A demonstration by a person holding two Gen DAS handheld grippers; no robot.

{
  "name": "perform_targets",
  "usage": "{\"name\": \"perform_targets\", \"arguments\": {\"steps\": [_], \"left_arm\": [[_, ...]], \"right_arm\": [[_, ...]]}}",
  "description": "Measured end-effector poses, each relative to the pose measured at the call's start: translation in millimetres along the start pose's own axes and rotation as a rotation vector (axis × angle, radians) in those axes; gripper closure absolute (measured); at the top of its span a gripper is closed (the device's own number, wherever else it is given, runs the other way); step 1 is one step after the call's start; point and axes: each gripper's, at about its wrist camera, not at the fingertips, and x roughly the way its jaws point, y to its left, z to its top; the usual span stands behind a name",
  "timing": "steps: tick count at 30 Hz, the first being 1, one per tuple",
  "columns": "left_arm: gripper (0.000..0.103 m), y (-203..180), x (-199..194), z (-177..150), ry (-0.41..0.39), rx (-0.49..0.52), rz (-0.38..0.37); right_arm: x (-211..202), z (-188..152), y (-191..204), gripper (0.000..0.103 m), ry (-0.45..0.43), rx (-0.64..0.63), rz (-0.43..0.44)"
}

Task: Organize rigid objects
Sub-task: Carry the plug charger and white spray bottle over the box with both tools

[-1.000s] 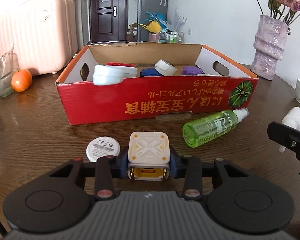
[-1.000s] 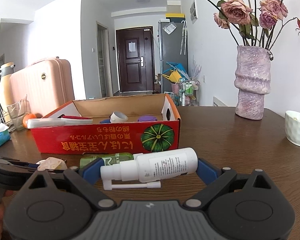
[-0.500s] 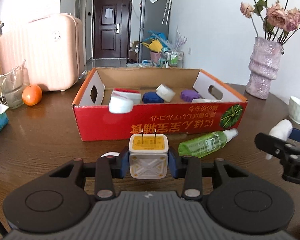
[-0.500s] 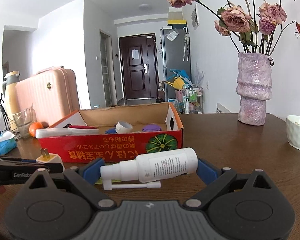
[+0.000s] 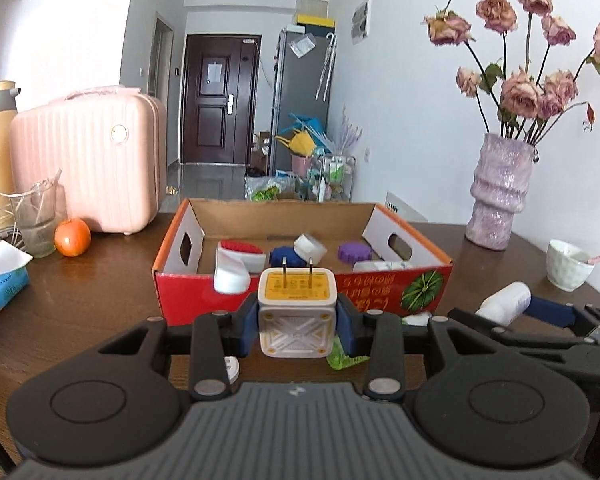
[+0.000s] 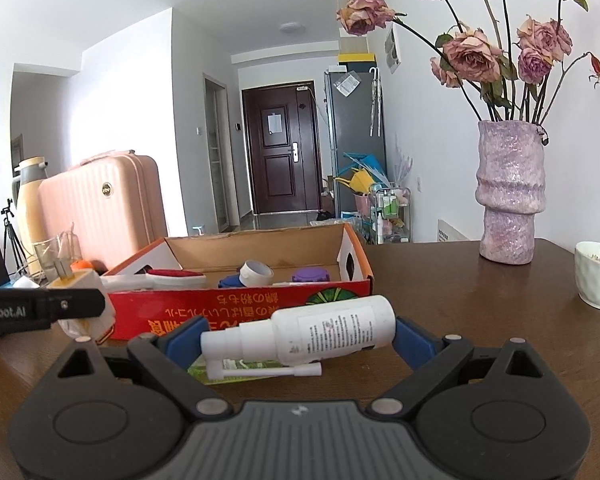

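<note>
The left gripper is clamped on a white plug, its blue pads pressing both sides, the yellow face and two prongs turned up; the plug hangs clear of the table, just short of the red cardboard box ahead of the jaws. The right gripper is clamped on a white spray bottle lying crosswise between its pads, nozzle toward the left one, with the box beyond and a green bottle on the table below

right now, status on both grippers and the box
Left gripper shut on plug adapter, prongs up. Right gripper shut on white spray bottle. Red box ahead, open, already part-filled. Nothing blocking.
</note>
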Motion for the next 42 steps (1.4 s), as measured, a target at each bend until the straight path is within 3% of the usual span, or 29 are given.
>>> {"name": "perform_targets", "arguments": {"steps": [20,42], "left_arm": [[0.064,5.8,2.8,24.9,-0.067,-0.074,0.058],[0.064,8.5,46.1,52.2,-0.090,-0.104,0.085]], "right_arm": [[15.2,19.6,18.4,0.005,-0.095,0.042,0.015],[59.6,40.2,31.1,0.005,-0.147,0.039,0.009]]}}
